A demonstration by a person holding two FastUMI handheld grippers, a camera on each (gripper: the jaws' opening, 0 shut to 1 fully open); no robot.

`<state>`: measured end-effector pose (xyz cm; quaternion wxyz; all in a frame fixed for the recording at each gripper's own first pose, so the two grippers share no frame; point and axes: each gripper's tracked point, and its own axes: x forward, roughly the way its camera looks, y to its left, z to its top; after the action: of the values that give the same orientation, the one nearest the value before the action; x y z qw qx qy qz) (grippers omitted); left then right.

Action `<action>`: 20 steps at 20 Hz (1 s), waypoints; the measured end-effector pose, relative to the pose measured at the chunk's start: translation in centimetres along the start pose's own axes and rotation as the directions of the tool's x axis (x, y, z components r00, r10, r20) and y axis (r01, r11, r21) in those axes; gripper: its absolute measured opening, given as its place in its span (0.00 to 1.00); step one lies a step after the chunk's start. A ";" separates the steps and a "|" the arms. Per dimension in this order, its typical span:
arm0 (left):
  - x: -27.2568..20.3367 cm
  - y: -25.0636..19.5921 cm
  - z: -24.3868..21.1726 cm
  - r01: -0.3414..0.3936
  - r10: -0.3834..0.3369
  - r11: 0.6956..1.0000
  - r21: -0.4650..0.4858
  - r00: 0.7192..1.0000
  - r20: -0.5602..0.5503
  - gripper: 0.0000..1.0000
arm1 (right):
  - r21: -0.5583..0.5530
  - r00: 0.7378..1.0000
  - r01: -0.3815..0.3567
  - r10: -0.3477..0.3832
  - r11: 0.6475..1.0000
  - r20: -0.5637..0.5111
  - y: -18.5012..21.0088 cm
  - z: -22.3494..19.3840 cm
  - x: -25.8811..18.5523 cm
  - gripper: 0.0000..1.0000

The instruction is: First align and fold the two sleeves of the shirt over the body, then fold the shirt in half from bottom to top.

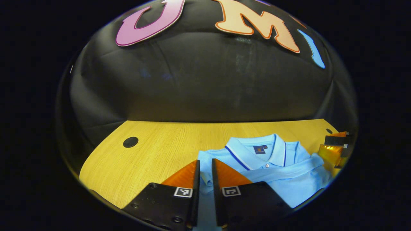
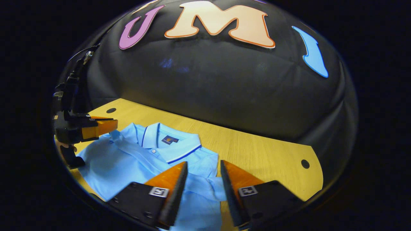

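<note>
Light-blue cotton polo shirt (image 1: 282, 179) with a navy-trimmed collar lies on the pale wooden counter (image 1: 160, 150), sleeves folded across its body. Left tool (image 1: 205, 171) is narrowly parted over one shoulder fold; right tool (image 2: 203, 175) gapes wider above the other. Black cloth wall (image 1: 199, 80) stands behind.

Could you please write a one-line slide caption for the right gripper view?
Right gripper, open, poised above a light-blue polo shirt on the wooden table.
</note>
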<state>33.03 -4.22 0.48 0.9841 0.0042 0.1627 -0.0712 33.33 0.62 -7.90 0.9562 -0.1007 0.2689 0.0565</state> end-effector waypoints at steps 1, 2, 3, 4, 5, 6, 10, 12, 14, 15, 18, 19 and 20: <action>-0.8 -0.1 0.6 -0.005 0.005 1.000 -0.004 1.000 0.005 0.39 | 0.000 1.000 -0.004 0.004 1.000 0.001 0.1 -0.1 -0.7 0.77; -1.5 -0.1 1.1 -0.007 0.007 1.000 -0.015 1.000 0.014 0.58 | 0.009 1.000 0.002 -0.002 1.000 0.007 -0.1 0.2 -1.0 0.99; -1.5 -0.2 1.1 -0.008 0.009 1.000 -0.026 1.000 0.023 0.78 | 0.020 1.000 0.003 -0.004 1.000 0.017 -0.2 0.3 -1.4 1.00; -3.3 -0.5 2.3 0.000 0.002 0.999 -0.044 0.999 0.032 0.97 | 0.042 1.000 0.002 -0.003 0.999 0.031 -0.3 0.7 -2.2 0.99; -4.4 -0.7 3.0 0.007 -0.005 0.998 -0.057 0.999 0.045 0.95 | 0.064 0.999 -0.001 -0.001 0.998 0.044 -0.4 1.0 -3.1 0.99; -5.5 -0.8 3.6 0.010 -0.007 0.998 -0.060 0.998 0.055 0.94 | 0.085 0.998 -0.006 0.001 0.996 0.059 -0.6 1.4 -4.2 0.99; -9.9 -2.2 5.4 0.028 -0.024 0.999 -0.035 0.993 0.116 0.94 | 0.072 0.989 0.015 -0.026 0.997 0.148 -2.7 3.1 -9.4 0.99; -12.2 -3.6 5.6 0.061 -0.057 0.998 -0.032 0.991 0.117 0.95 | 0.037 0.978 0.082 -0.088 0.996 0.191 -4.3 3.6 -11.9 0.99; -14.5 -5.0 6.1 0.095 -0.093 0.995 -0.008 0.986 0.135 0.95 | 0.034 0.971 0.087 -0.092 0.996 0.221 -4.2 4.2 -14.0 0.99; -15.6 -5.8 6.5 0.111 -0.111 0.994 0.004 0.982 0.153 0.95 | 0.038 0.971 0.069 -0.076 0.997 0.229 -3.8 4.3 -15.0 0.99; -18.7 -7.1 7.7 0.139 -0.142 0.990 0.029 0.968 0.207 0.95 | 0.047 0.963 0.049 -0.059 0.998 0.265 -3.4 5.4 -17.7 0.99; -19.7 -7.4 7.9 0.139 -0.143 0.990 0.032 0.966 0.214 0.95 | 0.046 0.959 0.044 -0.055 0.998 0.278 -3.3 5.8 -18.4 0.99; -20.3 -7.7 8.2 0.140 -0.144 0.990 0.035 0.965 0.221 0.95 | 0.048 0.957 0.040 -0.053 0.998 0.286 -3.2 6.0 -19.1 0.99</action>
<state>15.56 -9.34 14.81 0.9884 -0.0063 0.0507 -0.1432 20.66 -2.18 7.65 0.9881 -0.0777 0.1260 0.0424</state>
